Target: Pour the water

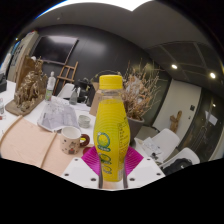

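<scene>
A yellow bottle (pixel 111 125) with a yellow cap and a green-lettered label stands upright between my fingers, held up off the table. My gripper (pixel 111 165) is shut on its lower body, the magenta pads (pixel 92 160) pressing on both sides. Below and to the left, on the light table (pixel 25 145), stands a patterned mug (pixel 72 141) with a handle. The bottle's base is hidden behind the gripper body.
An upturned clear container (pixel 58 116) sits on the table beyond the mug. A slim bottle (pixel 50 87) and dried plants (pixel 28 85) stand at the far left. White chairs (pixel 165 150) are to the right, more dried plants (pixel 140 90) behind the bottle.
</scene>
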`<state>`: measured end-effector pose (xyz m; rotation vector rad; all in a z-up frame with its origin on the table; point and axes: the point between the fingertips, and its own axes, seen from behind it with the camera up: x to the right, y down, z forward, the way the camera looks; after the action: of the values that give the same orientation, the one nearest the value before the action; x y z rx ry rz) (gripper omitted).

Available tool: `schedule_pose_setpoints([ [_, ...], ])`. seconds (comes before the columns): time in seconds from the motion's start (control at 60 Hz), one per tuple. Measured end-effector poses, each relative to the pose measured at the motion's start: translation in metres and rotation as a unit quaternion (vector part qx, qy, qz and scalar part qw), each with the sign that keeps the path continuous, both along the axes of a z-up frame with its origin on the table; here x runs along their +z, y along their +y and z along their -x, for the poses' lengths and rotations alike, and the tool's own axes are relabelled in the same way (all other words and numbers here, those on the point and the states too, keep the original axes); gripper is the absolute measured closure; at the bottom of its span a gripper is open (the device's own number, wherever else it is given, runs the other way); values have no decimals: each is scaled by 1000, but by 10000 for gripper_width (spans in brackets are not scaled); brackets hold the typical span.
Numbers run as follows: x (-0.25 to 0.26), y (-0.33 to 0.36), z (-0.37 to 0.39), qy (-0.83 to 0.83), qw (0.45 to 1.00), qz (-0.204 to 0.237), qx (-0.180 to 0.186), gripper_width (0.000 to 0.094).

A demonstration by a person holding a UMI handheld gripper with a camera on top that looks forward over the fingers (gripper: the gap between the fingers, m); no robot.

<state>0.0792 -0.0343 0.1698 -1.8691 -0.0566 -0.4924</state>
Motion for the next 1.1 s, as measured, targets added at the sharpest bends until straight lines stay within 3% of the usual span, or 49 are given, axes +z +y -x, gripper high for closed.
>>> schedule_pose_setpoints([
  [0.233,34,90,-48,-272,961,37,11,664],
  [0.6,9,179,-37,-634,763,78,96,664],
  [0.767,-6,192,-37,-677,721,94,113,664],
  [0.917,-1,191,-32,-636,758,82,115,662],
  [1.05,14,181,-28,-483,868,54,100,662],
  [1.1,20,179,-22,-396,911,38,110,661],
])
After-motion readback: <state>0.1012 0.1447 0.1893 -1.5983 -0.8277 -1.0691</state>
